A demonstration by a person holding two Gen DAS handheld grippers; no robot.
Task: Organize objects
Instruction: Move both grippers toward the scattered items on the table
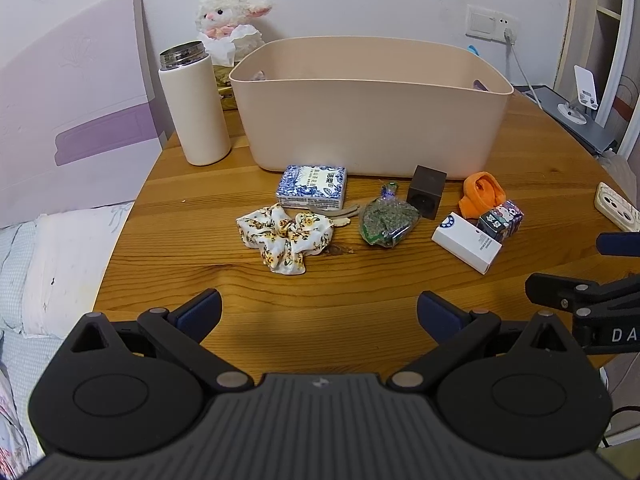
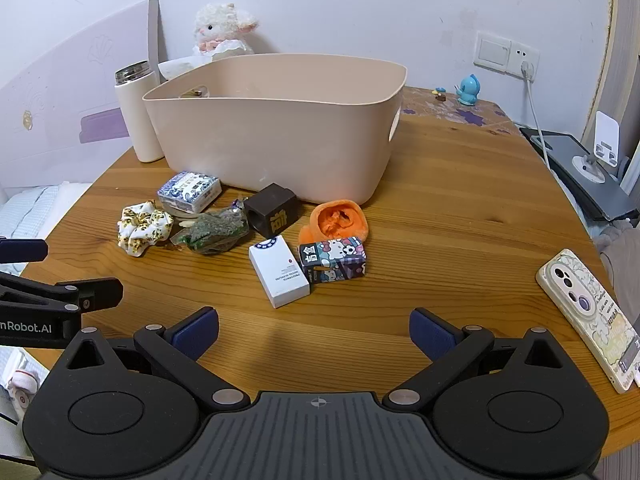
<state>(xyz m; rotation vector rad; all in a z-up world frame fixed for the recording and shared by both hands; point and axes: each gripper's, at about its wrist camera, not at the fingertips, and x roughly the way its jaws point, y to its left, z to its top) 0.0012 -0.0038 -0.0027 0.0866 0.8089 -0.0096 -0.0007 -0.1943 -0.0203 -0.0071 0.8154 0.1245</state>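
Step in hand: judged the opening pick; every loose item lies on the wooden table (image 2: pixel 460 216), none visibly in the beige bin (image 2: pixel 276 136).
Method: take the nearest item per gripper; close squarely across the short sides of boxes, pinch soft items at their bulk, lift above the bin rim before letting go.
Left gripper (image 1: pixel 319 312): jaws spread wide, holding nothing, touching nothing.
Right gripper (image 2: pixel 314 330): jaws spread wide, empty, hovering over bare wood.
Ahead of left gripper: floral scrunchie (image 1: pixel 286 236) nearest; blue-white packet (image 1: pixel 311 186) beyond it; herb sachet (image 1: pixel 388 220) ahead-right.
Ahead of right gripper: white box (image 2: pixel 279 271) nearest; cartoon box (image 2: pixel 333 262) touching it; orange cloth (image 2: pixel 339 221) and dark cube (image 2: pixel 271 210) farther.
Bin: behind all items, directly ahead of both grippers.
Not for sorting, by my judgement: thermos (image 1: pixel 195 106), phone (image 2: pixel 592 316) to the right.
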